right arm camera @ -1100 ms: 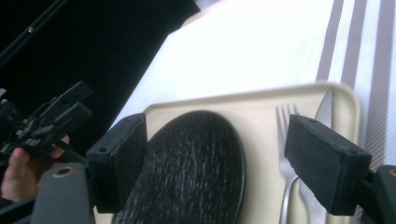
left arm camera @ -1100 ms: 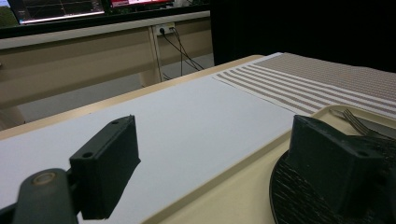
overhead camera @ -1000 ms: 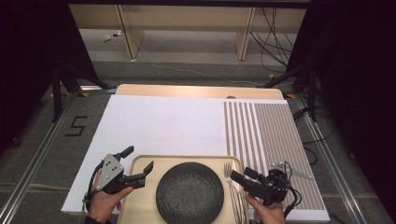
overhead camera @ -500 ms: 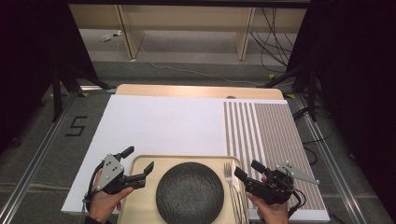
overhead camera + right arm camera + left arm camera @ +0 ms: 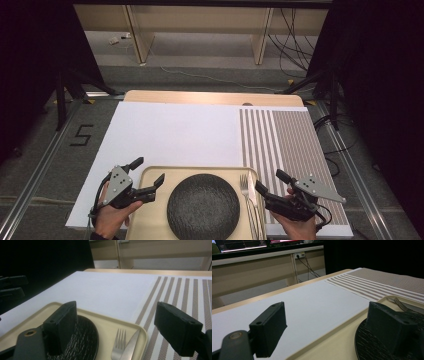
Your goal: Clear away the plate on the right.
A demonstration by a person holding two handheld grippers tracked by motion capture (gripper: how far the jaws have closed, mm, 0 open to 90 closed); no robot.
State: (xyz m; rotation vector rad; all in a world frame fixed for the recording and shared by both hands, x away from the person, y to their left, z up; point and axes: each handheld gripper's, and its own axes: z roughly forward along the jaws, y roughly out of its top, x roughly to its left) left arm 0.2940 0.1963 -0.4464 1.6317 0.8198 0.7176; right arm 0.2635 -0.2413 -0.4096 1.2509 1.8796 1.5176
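A beige tray (image 5: 150,175) lies at the table's near edge and carries a round black plate (image 5: 202,205), a fork (image 5: 245,192) and a knife (image 5: 253,195) by its right rim. My left gripper (image 5: 149,170) is open, its jaws straddling the tray's left rim (image 5: 332,333), one over the white mat, one over the plate (image 5: 367,347). My right gripper (image 5: 270,180) is open astride the tray's right rim (image 5: 141,336). The fork (image 5: 118,342) and knife (image 5: 130,345) lie between its jaws, and nothing is gripped.
A white mat (image 5: 175,130) covers most of the wooden table (image 5: 200,97). A brown-striped placemat (image 5: 285,140) lies at the right, beside the tray. Past the table stand shelf legs and cables on the floor. The left gripper (image 5: 12,287) shows far off in the right gripper view.
My right gripper has shifted a little to the right and turned, so its jaws now stand either side of the tray's right rim. The left gripper has held still.
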